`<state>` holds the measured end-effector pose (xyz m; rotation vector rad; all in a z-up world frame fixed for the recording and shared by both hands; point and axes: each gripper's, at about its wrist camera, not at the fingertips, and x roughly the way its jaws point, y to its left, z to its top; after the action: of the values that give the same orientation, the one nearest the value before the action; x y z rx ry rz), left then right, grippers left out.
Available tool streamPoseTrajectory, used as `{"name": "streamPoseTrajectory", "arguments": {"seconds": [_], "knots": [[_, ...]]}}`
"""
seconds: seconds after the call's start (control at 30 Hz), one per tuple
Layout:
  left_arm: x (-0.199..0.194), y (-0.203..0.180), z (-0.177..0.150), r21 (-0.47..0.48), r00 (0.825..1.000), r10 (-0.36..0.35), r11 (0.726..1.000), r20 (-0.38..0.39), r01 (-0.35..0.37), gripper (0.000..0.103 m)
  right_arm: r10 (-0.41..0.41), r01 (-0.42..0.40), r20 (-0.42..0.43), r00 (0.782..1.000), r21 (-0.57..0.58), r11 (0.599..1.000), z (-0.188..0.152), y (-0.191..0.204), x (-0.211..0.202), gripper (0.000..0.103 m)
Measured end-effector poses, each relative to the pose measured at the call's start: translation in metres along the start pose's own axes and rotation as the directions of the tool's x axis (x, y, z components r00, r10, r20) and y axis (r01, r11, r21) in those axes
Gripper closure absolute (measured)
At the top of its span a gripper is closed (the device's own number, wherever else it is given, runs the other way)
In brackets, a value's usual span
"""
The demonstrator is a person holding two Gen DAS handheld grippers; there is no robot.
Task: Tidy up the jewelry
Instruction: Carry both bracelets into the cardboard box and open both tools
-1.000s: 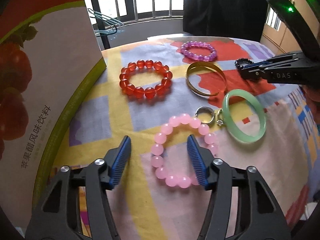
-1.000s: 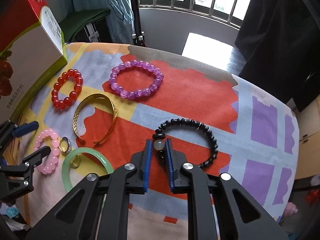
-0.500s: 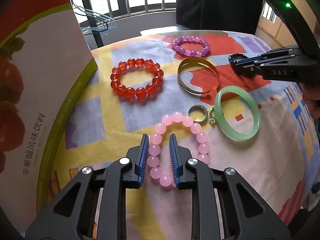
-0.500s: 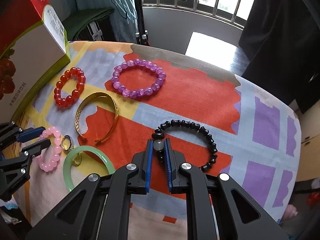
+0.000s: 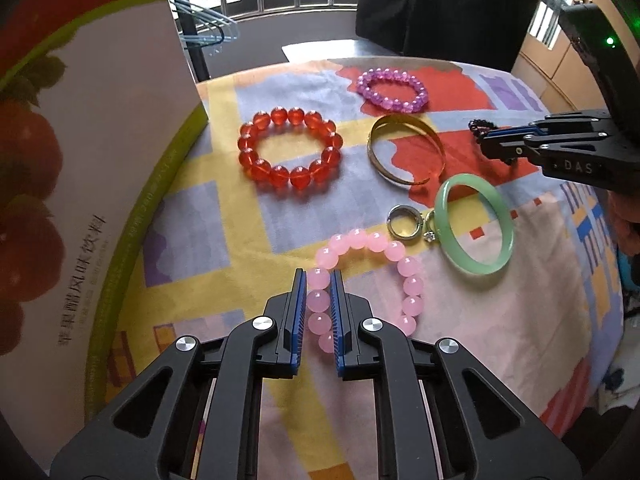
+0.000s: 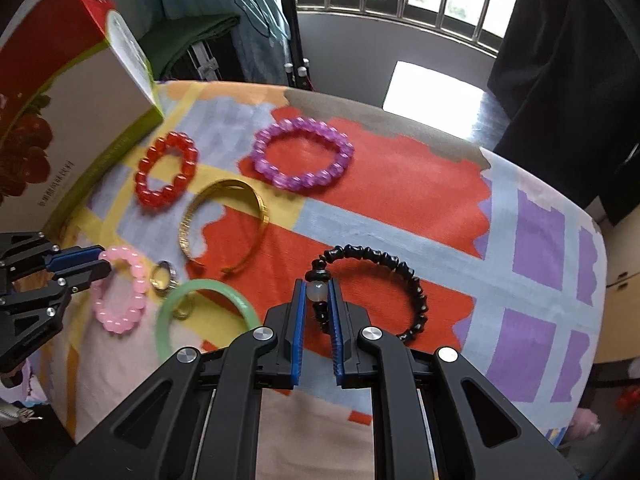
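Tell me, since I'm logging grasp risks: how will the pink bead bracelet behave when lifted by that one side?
Likely floppy: the pink bead bracelet is strung round beads, so the free side should sag from the left gripper. The beads look glossy, so possibly slippery against the fingers. Dragging it might nudge the silver ring beside it.

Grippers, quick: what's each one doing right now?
Left gripper: closed on the pink bead bracelet.
Right gripper: closed on the black bead bracelet.
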<state>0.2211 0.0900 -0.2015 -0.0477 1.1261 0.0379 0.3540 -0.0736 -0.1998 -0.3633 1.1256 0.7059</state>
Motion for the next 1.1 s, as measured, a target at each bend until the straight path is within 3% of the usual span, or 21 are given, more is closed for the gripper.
{"name": "streamPoseTrajectory", "arguments": {"seconds": [0.3,0.57,0.7,0.9,1.1], "knots": [[-0.041,0.0,0.011,0.038,1.0,-0.016,0.999,-0.01,0.016,0.092,0.058,-0.053,0.075,0.995,-0.068,0.996,0.021,0.028,-0.04,0.092],[-0.114,0.022,0.04,0.038,1.0,-0.007,0.999,0.02,0.006,0.092,0.122,-0.093,0.152,0.981,-0.187,0.978,0.054,0.064,-0.089,0.092],[-0.157,0.032,0.052,0.055,0.997,0.016,0.998,0.076,-0.02,0.092,0.168,-0.112,0.207,0.964,-0.256,0.96,0.077,0.086,-0.118,0.092],[-0.219,0.059,0.067,0.023,0.986,0.037,0.999,0.162,-0.041,0.092,0.249,-0.128,0.305,0.919,-0.367,0.921,0.121,0.124,-0.164,0.092],[-0.265,0.104,0.072,-0.054,0.968,0.132,0.991,0.212,-0.123,0.092,0.322,-0.13,0.359,0.876,-0.467,0.875,0.163,0.164,-0.186,0.092]]}}
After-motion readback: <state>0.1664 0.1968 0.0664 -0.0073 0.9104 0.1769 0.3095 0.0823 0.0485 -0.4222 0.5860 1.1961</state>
